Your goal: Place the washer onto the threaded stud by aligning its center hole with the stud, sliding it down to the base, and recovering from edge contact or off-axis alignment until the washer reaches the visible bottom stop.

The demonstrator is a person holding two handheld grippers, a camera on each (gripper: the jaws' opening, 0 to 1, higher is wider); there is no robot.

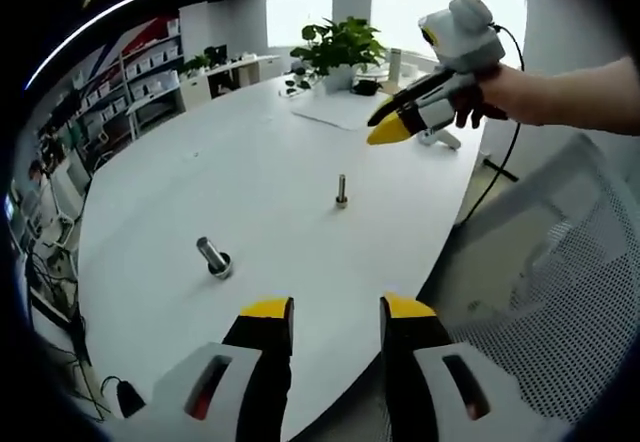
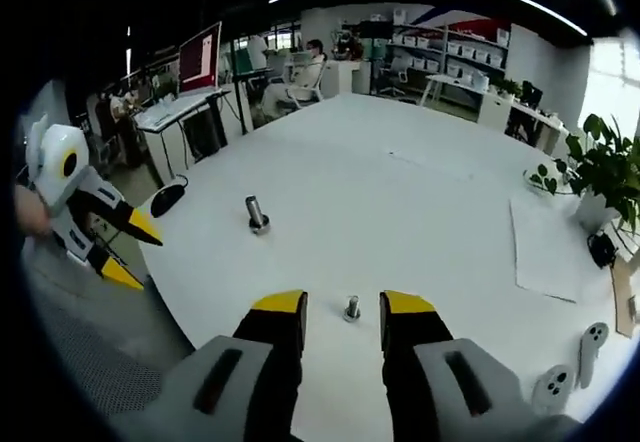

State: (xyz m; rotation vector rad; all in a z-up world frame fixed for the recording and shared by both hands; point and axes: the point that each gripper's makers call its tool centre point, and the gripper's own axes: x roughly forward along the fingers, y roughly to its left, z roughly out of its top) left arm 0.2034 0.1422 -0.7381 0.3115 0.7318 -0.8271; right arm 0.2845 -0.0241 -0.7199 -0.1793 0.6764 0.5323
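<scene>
both grippers hover with jaws released, left gripper (image 1: 337,320) and right gripper (image 2: 343,314) holding nothing. stud (image 2: 352,309) stands upright on the white surface (image 2: 400,202) right between the right jaws. can't spot the washer clearly.

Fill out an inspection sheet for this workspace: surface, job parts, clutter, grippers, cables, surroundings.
Surface: white table, mostly bare.
Job's things: upright threaded stud near the table's middle, seen between the right gripper's jaws in the right gripper view; a tilted metal cylinder part stands apart from it; a washer cannot be made out.
Clutter: sheet of paper, potted plant, two white handheld controllers, black mouse.
Grippers: left gripper open, empty; right gripper open, empty, jaws either side of the stud.
Cables: black cable hanging off the table edge.
Surroundings: shelving, desks, a seated person, mesh chair.
</scene>
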